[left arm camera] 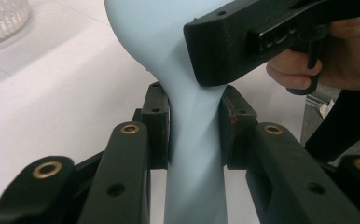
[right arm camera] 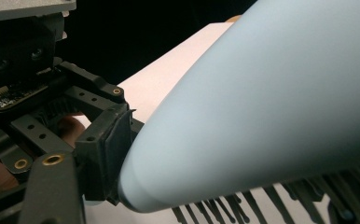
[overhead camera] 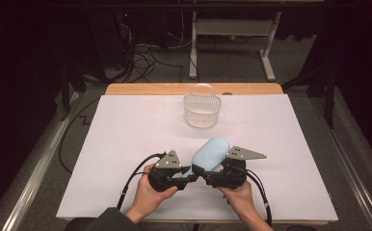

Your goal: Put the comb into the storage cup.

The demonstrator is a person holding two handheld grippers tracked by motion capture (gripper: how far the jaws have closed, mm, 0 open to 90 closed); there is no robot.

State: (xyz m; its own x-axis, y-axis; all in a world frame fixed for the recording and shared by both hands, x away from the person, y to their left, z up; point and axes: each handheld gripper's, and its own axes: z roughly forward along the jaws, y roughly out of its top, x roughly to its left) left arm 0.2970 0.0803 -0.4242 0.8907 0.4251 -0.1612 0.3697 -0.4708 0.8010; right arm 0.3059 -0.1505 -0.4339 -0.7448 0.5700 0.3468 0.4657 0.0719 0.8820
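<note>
Hairbrush, pale blue, was held above the tabletop near its front edge | left tongs clamped its handle | right tongs gripped its bristled head | white basket stood well behind

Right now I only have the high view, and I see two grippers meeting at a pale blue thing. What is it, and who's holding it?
Observer: It's a hairbrush. The right gripper view shows dark bristles under its blue back.
Operator: Is the left gripper really gripping it?
Observer: Yes. In the left gripper view the left gripper has both jaws pressed on the brush's narrow handle.
Operator: And the right one?
Observer: The right gripper has a jaw against the brush where the handle widens into the head; its other jaw is hidden, so I can't confirm a full grip.
</note>
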